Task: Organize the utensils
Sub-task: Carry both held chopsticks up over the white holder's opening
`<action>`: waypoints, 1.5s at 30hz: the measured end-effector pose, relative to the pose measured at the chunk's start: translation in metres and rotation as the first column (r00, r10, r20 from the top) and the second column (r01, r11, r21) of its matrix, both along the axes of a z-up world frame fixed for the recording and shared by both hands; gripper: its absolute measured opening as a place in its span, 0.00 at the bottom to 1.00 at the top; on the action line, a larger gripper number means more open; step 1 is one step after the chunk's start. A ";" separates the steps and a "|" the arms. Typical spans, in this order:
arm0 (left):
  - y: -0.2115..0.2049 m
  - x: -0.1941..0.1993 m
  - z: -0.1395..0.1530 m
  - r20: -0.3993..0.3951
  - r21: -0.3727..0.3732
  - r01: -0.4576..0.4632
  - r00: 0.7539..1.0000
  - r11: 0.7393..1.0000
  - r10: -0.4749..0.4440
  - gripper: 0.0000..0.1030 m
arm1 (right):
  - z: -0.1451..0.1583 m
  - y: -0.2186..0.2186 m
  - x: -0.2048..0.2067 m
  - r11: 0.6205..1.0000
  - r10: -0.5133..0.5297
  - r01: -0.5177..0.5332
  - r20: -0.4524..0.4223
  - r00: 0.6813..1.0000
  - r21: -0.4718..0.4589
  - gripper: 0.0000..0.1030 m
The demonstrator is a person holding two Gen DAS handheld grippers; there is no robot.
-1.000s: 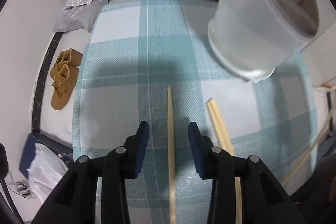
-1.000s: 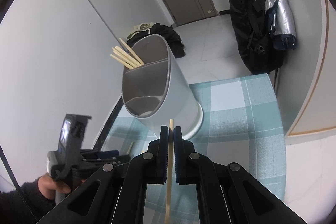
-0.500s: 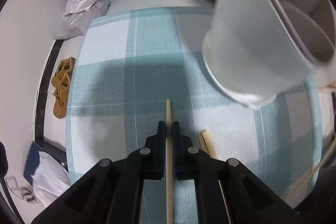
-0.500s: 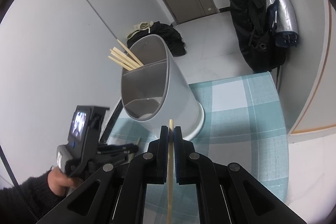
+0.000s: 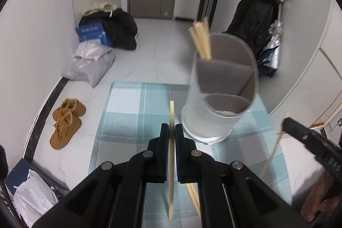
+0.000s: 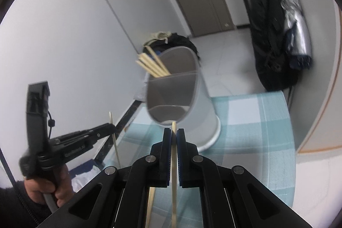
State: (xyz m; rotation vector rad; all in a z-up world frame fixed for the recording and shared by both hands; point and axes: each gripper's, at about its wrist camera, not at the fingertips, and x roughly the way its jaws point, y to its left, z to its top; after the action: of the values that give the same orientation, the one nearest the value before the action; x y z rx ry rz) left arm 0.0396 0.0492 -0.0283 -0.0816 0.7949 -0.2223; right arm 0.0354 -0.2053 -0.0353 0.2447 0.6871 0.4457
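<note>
My left gripper (image 5: 171, 128) is shut on a wooden chopstick (image 5: 171, 112) and holds it lifted above the checked cloth, left of the white divided utensil holder (image 5: 203, 121). My right gripper (image 6: 174, 131) is shut on another chopstick (image 6: 174, 185), in front of the holder (image 6: 205, 121). Several chopsticks (image 5: 201, 40) stand in the holder's far compartment. Each gripper shows in the other's view: the right one (image 5: 287, 121) at the right edge, the left one (image 6: 112, 126) at the left. Loose chopsticks (image 5: 192, 196) lie on the cloth below.
The teal checked cloth (image 5: 132, 112) covers a small table. On the floor lie brown shoes (image 5: 66, 123), grey bags (image 5: 89, 65) and black clothing (image 5: 121, 31). A dark coat (image 6: 271, 35) hangs at the right.
My left gripper closed on the chopstick lying on the cloth and lifted it, tilting up so the room and holder opening show. My right gripper kept its chopstick and stayed near the holder.
</note>
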 end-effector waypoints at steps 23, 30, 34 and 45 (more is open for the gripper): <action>-0.019 -0.031 0.033 0.021 0.029 0.131 0.991 0.991 -0.132 0.01 | 0.022 0.029 -0.032 0.995 -0.024 0.039 0.171 0.985 -0.088 0.04; -0.028 -0.029 0.064 0.029 0.012 0.159 0.987 0.987 -0.159 0.01 | 0.045 0.026 -0.024 0.997 -0.029 0.042 0.186 0.982 -0.065 0.04; -0.035 -0.025 0.089 0.039 -0.008 0.192 0.981 0.981 -0.191 0.01 | 0.073 0.026 -0.017 0.996 -0.020 0.038 0.222 0.975 -0.077 0.04; -0.049 0.012 0.145 0.106 -0.078 0.229 0.970 0.970 -0.220 0.01 | 0.144 0.020 0.021 0.995 -0.011 0.041 0.305 0.952 -0.092 0.04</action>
State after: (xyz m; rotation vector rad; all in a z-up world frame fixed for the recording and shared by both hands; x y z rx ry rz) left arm 0.0521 0.0003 0.1170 -0.0648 0.6972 -0.4741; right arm 0.0564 -0.1849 0.1085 0.0891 0.4010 0.4122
